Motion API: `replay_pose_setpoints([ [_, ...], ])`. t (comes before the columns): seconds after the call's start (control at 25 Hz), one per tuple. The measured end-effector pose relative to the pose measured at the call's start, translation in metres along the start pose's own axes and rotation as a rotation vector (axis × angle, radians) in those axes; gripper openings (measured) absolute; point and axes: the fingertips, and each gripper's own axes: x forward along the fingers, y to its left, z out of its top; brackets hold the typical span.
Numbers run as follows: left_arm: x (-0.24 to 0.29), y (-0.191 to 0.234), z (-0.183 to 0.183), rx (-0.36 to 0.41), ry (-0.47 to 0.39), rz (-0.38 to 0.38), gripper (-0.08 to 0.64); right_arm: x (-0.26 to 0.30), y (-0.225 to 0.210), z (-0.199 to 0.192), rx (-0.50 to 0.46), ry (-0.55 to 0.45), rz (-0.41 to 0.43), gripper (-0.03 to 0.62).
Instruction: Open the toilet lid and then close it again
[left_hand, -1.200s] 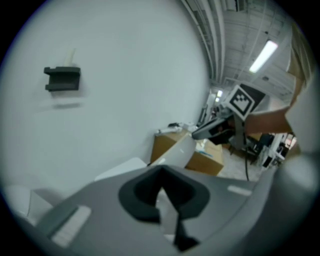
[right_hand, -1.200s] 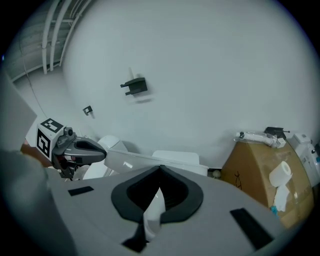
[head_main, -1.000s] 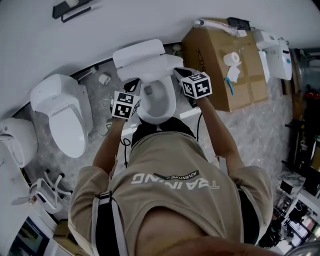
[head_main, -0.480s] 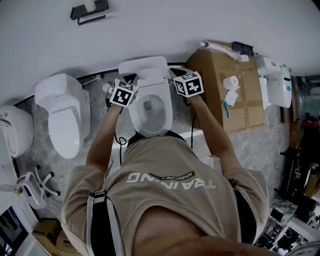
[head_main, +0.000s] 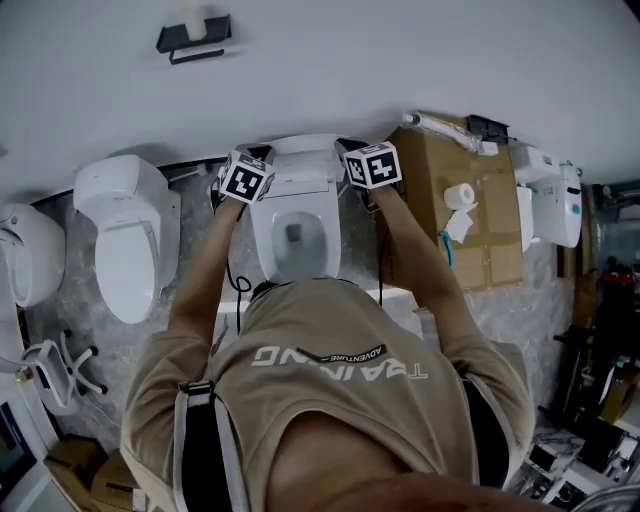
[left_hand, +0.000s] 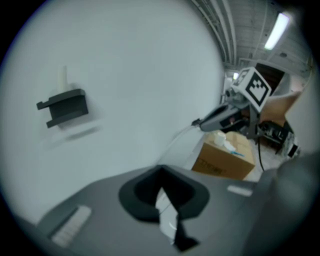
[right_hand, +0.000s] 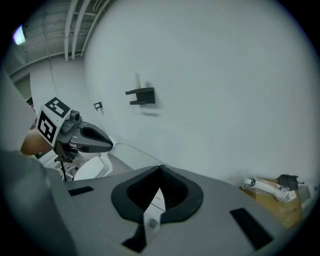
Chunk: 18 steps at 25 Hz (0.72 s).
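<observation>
Toilet lid (head_main: 300, 160) raised; left gripper (head_main: 259, 155), right gripper (head_main: 348, 150) pinch its edges.

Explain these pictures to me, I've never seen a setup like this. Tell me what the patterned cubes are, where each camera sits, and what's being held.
No robot here: a person holds a two-jaw gripper in each hand, and the patterned cubes are parts of those grippers. The head view looks down from the person's head onto a toilet between a second toilet and a cardboard box. The other two cameras ride on the grippers and look along their jaws toward the wall. The left gripper and right gripper each appear pinched on a thin white edge, apparently the raised toilet lid, one at each side.
</observation>
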Motion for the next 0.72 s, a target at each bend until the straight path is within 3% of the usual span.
replay_pose_setpoints([
  [0.2, 0.008, 0.014, 0.008, -0.033, -0.006, -0.013, 0.0, 0.012, -0.012, 0.022, 0.023, -0.02, 0.004, 0.012],
  [0.44, 0.025, 0.037, 0.024, 0.005, 0.01, 0.011, 0.0, 0.033, -0.027, 0.047, 0.014, 0.0, 0.014, 0.012],
  [0.6, 0.038, 0.053, 0.039, 0.017, -0.025, 0.013, 0.0, 0.045, -0.036, 0.059, 0.004, 0.004, 0.008, 0.014],
  [0.72, 0.041, 0.067, 0.035, 0.0, 0.033, 0.043, 0.0, 0.053, -0.043, 0.068, 0.005, 0.006, 0.007, 0.012],
])
